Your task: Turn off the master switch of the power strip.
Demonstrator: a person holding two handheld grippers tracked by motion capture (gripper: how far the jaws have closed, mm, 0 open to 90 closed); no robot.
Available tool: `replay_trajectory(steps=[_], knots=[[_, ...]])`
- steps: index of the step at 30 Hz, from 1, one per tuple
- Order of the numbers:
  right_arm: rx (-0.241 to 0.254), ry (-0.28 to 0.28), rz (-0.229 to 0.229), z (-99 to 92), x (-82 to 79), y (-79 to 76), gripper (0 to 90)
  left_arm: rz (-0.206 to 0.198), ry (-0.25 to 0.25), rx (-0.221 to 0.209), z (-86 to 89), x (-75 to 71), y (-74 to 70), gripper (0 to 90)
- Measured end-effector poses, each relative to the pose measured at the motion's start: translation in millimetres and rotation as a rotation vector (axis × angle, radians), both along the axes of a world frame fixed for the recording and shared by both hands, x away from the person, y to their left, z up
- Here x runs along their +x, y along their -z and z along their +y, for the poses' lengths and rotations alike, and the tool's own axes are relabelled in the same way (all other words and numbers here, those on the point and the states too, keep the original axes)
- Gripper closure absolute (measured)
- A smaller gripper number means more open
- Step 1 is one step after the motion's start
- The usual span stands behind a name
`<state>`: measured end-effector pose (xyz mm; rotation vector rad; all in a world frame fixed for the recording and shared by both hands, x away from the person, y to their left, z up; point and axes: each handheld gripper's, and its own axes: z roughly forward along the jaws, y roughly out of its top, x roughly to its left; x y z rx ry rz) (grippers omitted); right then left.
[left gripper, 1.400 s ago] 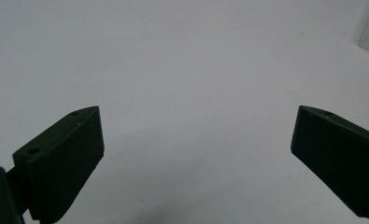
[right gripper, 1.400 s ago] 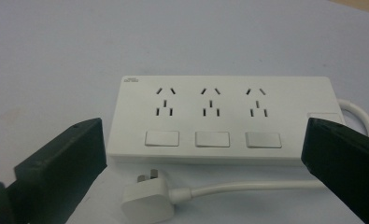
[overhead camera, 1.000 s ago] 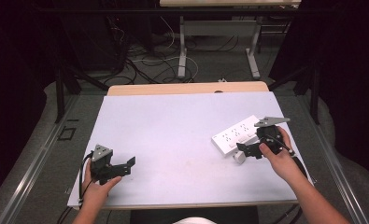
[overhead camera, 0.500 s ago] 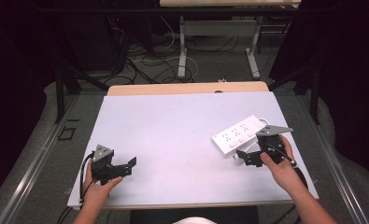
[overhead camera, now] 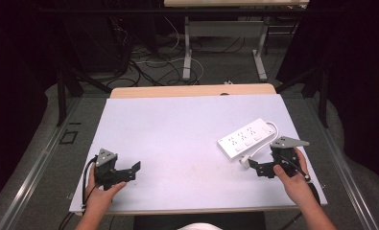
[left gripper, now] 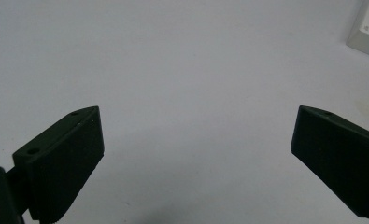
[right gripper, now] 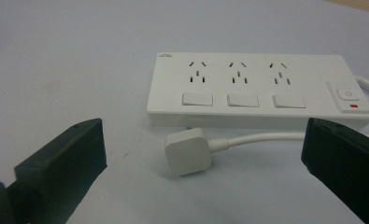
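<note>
Near right edge: right gripper [overhead camera: 255, 168], jaws spread, faces plug [right gripper: 188, 151] beside power strip [right gripper: 247, 88]; close squarely on plug body. Left gripper [overhead camera: 129, 171] spread, idle.

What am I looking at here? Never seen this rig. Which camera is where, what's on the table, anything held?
No robot arm: a person holds a two-jaw tool in each hand. The high view looks down from above on the left gripper and the right gripper. The other two views come from cameras riding on each gripper, looking along its black jaws. On the white table lies a white power strip with its plug and cord in front. Both pairs of jaws stand open and hold nothing.
</note>
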<state>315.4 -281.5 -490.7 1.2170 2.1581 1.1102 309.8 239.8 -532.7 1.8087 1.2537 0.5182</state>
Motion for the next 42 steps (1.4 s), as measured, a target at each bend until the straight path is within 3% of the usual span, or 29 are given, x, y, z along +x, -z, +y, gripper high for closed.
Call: replay_trajectory(steps=[7, 22, 42], knots=[[-0.017, 0.021, -0.022, -10.6, -7.9, 8.2, 0.0, 0.0, 0.002, 0.0, -0.3, -0.3, -0.3, 2.6], [0.014, 0.077, -0.044, -22.0, -23.5, 34.6, 0.0, -0.001, 0.0, 0.001, -0.2, 0.0, 0.2, 2.6], [0.023, 0.093, -0.046, -22.6, -26.7, 43.1, 0.0, -0.004, -0.002, 0.001, 0.4, 0.0, 0.1, 2.6]])
